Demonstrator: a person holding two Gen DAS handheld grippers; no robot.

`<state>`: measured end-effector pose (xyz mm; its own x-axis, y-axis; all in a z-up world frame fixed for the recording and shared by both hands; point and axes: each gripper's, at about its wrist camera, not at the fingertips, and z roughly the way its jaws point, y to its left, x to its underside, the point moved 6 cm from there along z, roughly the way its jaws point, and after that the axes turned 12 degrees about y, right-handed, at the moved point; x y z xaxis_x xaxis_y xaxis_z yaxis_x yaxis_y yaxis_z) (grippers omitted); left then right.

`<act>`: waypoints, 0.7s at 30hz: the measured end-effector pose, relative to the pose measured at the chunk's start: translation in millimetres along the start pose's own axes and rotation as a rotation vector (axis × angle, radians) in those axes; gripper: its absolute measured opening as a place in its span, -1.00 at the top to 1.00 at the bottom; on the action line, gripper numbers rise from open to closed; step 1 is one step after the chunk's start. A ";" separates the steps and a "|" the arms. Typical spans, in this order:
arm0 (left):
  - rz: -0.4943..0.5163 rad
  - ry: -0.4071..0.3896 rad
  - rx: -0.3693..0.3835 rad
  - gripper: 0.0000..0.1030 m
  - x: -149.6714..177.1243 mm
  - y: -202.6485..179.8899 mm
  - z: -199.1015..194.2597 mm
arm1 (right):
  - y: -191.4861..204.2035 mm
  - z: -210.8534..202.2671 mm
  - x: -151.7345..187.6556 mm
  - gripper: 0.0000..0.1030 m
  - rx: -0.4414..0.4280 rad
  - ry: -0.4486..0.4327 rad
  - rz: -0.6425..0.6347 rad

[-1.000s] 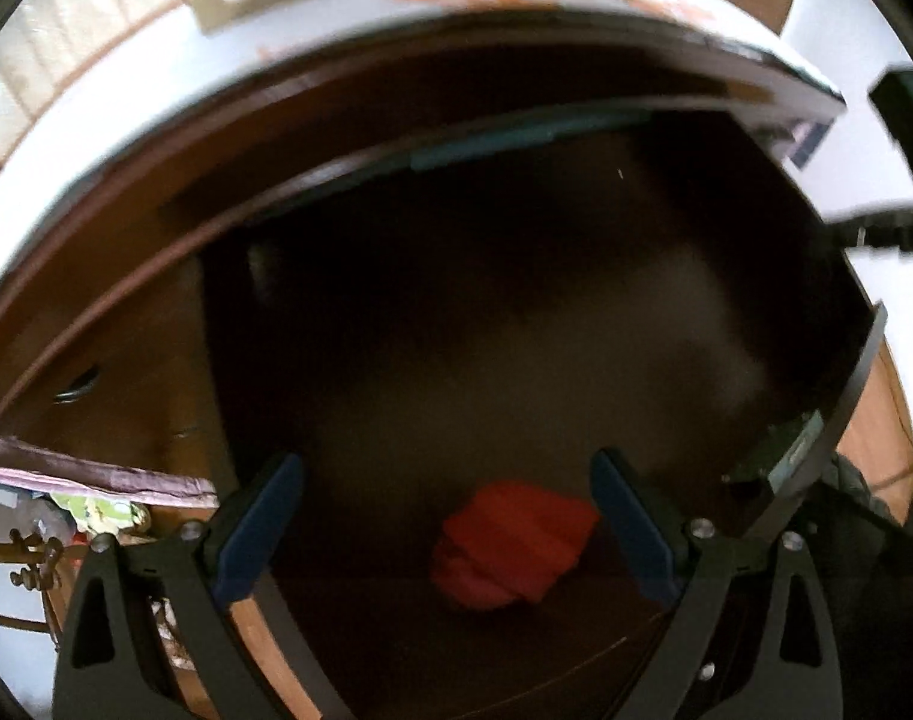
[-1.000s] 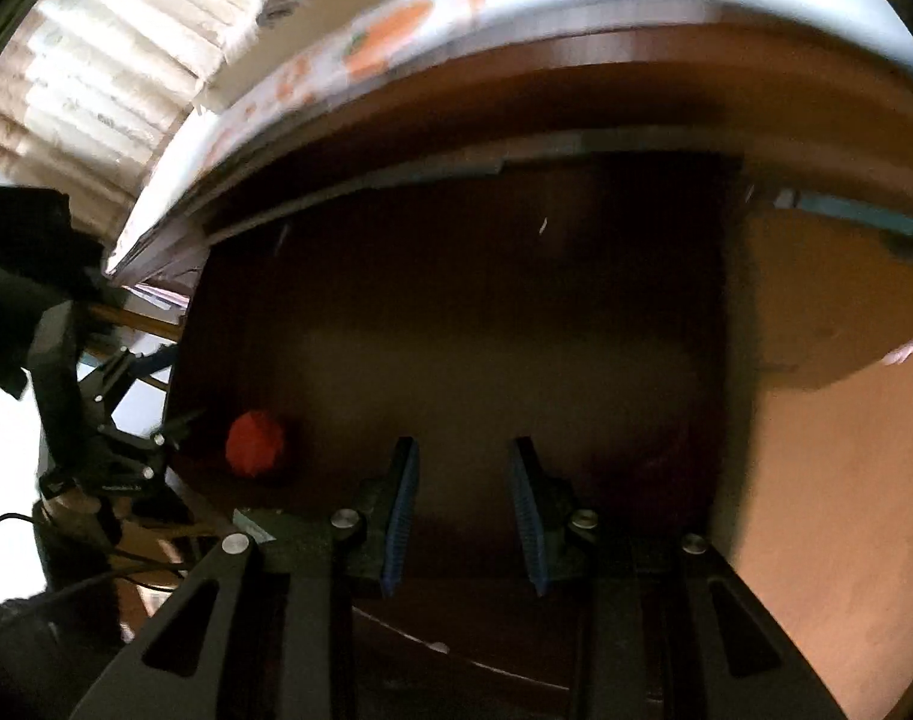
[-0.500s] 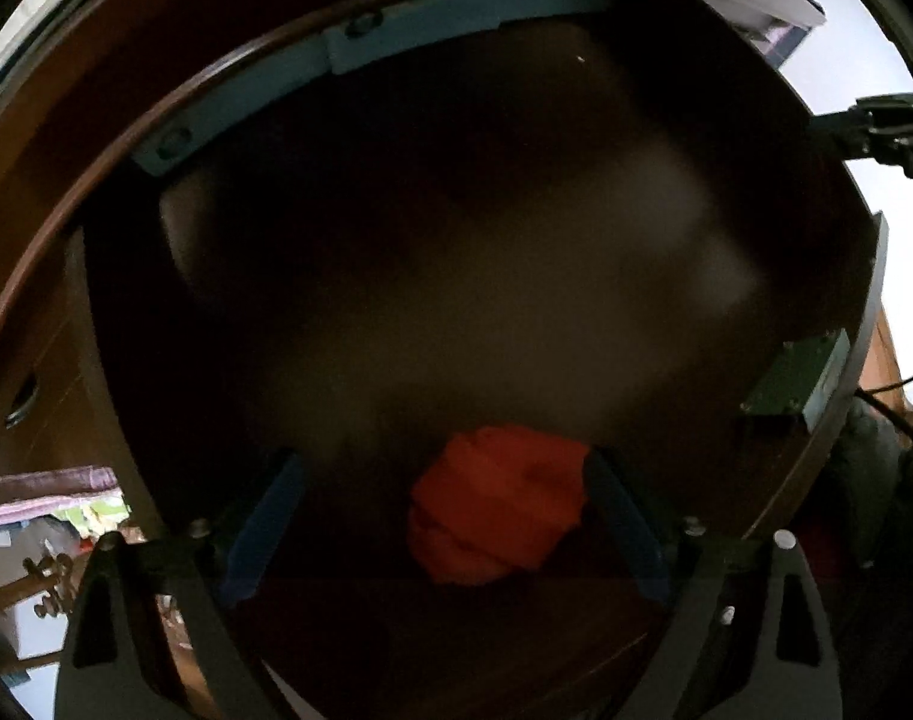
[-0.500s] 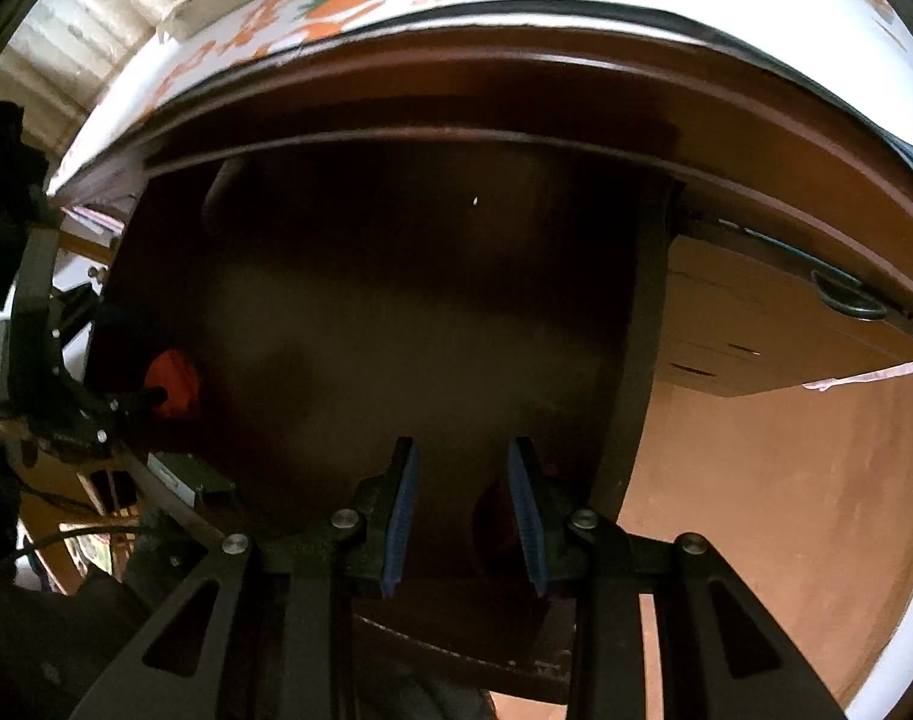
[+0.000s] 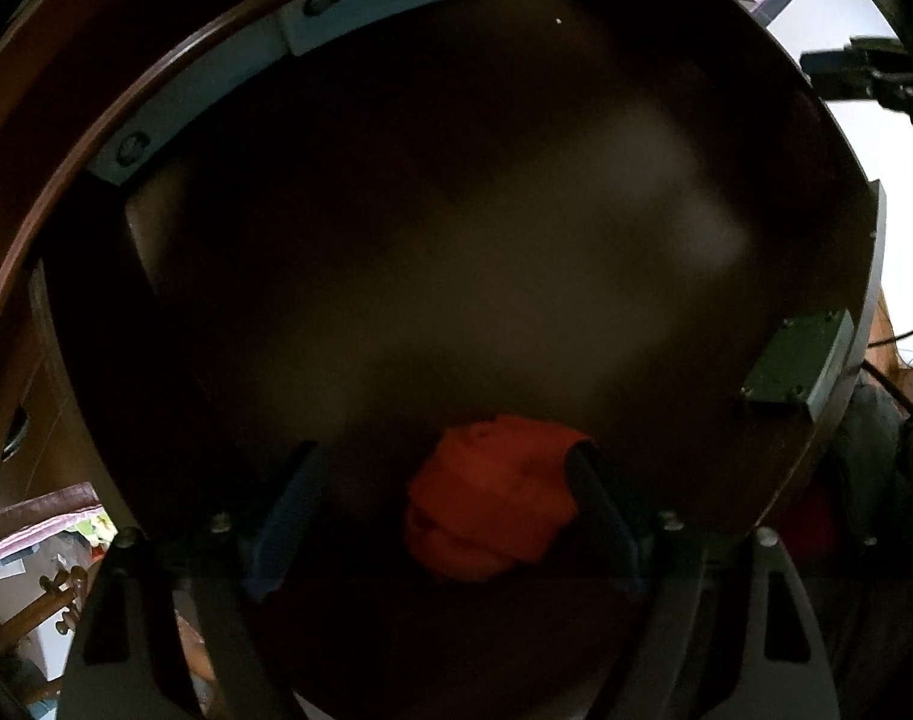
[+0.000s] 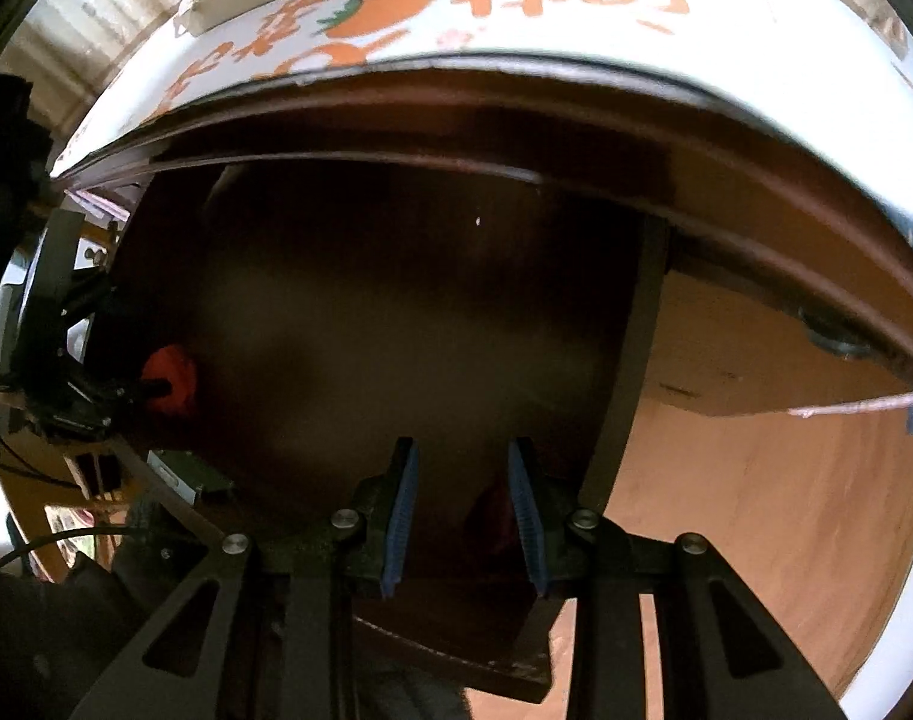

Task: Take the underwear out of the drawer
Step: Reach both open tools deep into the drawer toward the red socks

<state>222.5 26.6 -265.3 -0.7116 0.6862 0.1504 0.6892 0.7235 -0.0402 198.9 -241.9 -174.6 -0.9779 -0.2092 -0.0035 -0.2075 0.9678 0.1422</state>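
Down inside the dark wooden drawer (image 5: 456, 240), the left gripper (image 5: 444, 516) points at the floor of the box with its jaws closing around the red underwear (image 5: 492, 516). Its left pad stands clear of the cloth with a strip of bare drawer bottom between them, while the right pad sits at the bundle's right edge; whether it touches yet is hard to tell in the gloom, and the cloth is not squeezed. To the left of these tongs the drawer's side wall curves up close by, carrying a pale metal rail (image 5: 216, 90) with screws; ahead of them the bottom lies bare and shadowed all the way to the far wall. To their right a small green bracket (image 5: 798, 366) sits at the near corner. From the right wrist view the same underwear (image 6: 171, 378) shows as a small red lump far off to the left of the right gripper (image 6: 462, 504), with the left gripper (image 6: 105, 390) over it. The right gripper's blue pads stand a narrow gap apart, not pinching anything; a dim reddish patch lies behind them, too dark to identify. Just right of these tongs runs the drawer's right wall (image 6: 630, 372), and beyond it lies orange floor (image 6: 756, 510). Above hangs a white surface (image 6: 576, 18) with orange lettering.
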 end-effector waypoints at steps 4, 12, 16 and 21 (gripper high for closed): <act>0.028 0.016 0.079 0.12 3.5 -8.7 -0.7 | 4.1 2.4 -10.1 0.33 0.070 0.040 -0.086; 0.005 -0.001 0.170 0.21 9.1 -8.9 1.9 | 19.2 37.3 -15.4 0.29 0.172 0.183 -0.198; 0.010 -0.001 0.168 0.21 13.4 -8.1 0.7 | 23.5 59.9 -12.4 0.28 0.220 0.260 -0.222; 0.008 -0.009 0.170 0.20 6.2 -15.4 1.5 | 28.1 73.1 -14.7 0.28 0.279 0.305 -0.256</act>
<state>207.2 19.8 -265.2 -0.7076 0.6924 0.1408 0.6626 0.7195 -0.2081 205.6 -201.4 -242.9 -0.8509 -0.4367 0.2921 -0.4805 0.8716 -0.0966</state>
